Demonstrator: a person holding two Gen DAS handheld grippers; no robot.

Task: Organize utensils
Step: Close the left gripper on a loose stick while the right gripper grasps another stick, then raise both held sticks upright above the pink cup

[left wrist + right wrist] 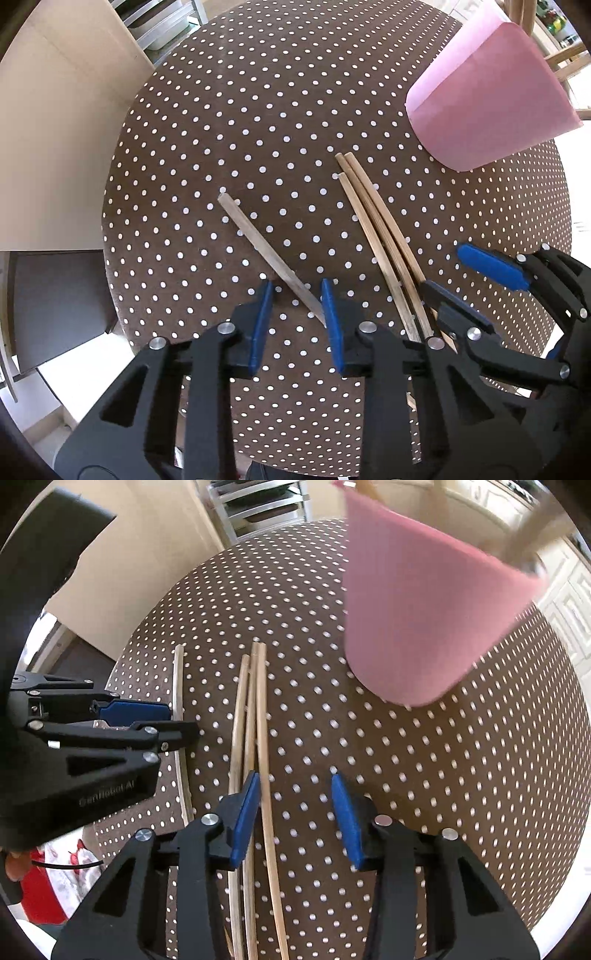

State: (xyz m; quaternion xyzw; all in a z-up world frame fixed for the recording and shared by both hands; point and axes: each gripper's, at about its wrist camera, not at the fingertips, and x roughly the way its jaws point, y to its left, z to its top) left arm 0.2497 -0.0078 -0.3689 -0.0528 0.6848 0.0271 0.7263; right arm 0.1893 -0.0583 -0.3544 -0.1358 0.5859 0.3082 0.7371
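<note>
My round table [258,92] wears a brown cloth with small white dots, smooth and matte. Going left to right across it in my left wrist view: one pale, flat-sided single chopstick [258,240] lies slanted on its own, then a bundle of three chopsticks [373,221], thin round bamboo sticks lying side by side and touching, and at the far right a pink cup [491,96], a tapered, dull-surfaced cone standing upright near the table edge.

My left gripper [297,306] has black plastic arms and blue pads. Its jaws stand at a narrow gap, and the near end of the single chopstick lies between them, right against the right-hand pad [330,317]; the other pad is clear of it, so nothing is clamped.

My right gripper [295,812] hangs over the near end of the bundle. Its jaws are somewhat apart; the rightmost stick runs just inside the left pad [245,812], the other two pass under or outside it. Whether that pad touches a stick, I cannot tell. The cup stands well beyond, to the right.
</note>
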